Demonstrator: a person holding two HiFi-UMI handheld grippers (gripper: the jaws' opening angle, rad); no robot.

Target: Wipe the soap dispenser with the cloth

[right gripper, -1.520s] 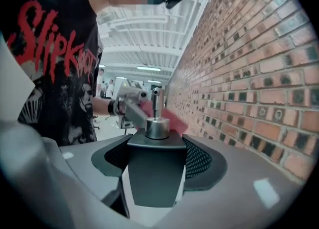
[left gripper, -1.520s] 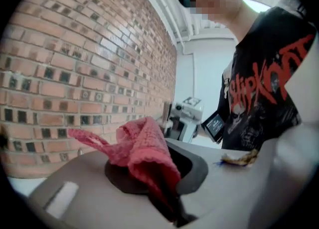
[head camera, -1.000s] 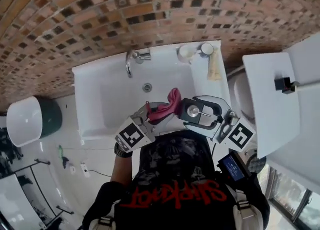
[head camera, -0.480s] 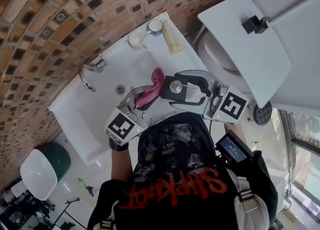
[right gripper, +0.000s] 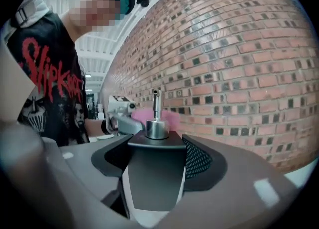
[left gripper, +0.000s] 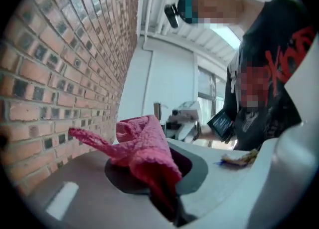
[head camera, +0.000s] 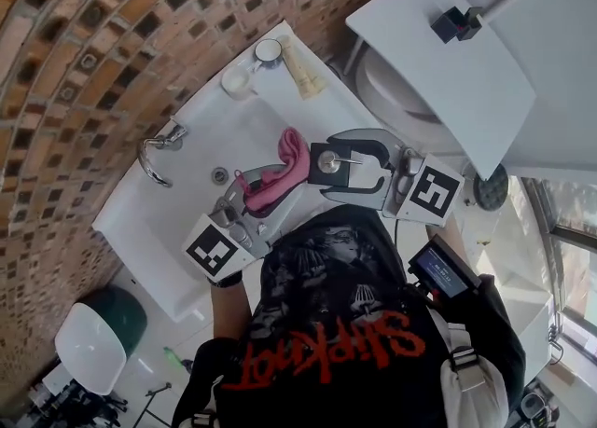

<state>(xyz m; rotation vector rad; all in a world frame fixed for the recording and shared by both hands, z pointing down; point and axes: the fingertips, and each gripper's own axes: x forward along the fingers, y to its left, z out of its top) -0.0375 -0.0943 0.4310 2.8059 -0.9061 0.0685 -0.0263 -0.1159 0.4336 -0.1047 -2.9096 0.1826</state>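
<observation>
Right hand-held gripper [head camera: 341, 165] is clamped on the soap dispenser [right gripper: 155, 170], its jaws standing wide with a pad against each side of the dark body and the metal pump [right gripper: 156, 109] upright above them. Left hand-held gripper [head camera: 254, 193] is closed on a pink cloth [left gripper: 145, 149], pinching one end so the rest stands loose beyond the jaws. From the head view both are held up in front of the person's chest, over the near edge of the white sink [head camera: 191, 195]. The cloth's free end lies just beside the dispenser, and whether it touches I cannot tell. I judge that the wiping is about to start or is at its first contact. The next move calls for pressing the loose cloth onto the dispenser's body and rubbing across it while the right grip holds steady. Farther off are the tap [head camera: 155, 158] and the brick wall [head camera: 75, 53].
</observation>
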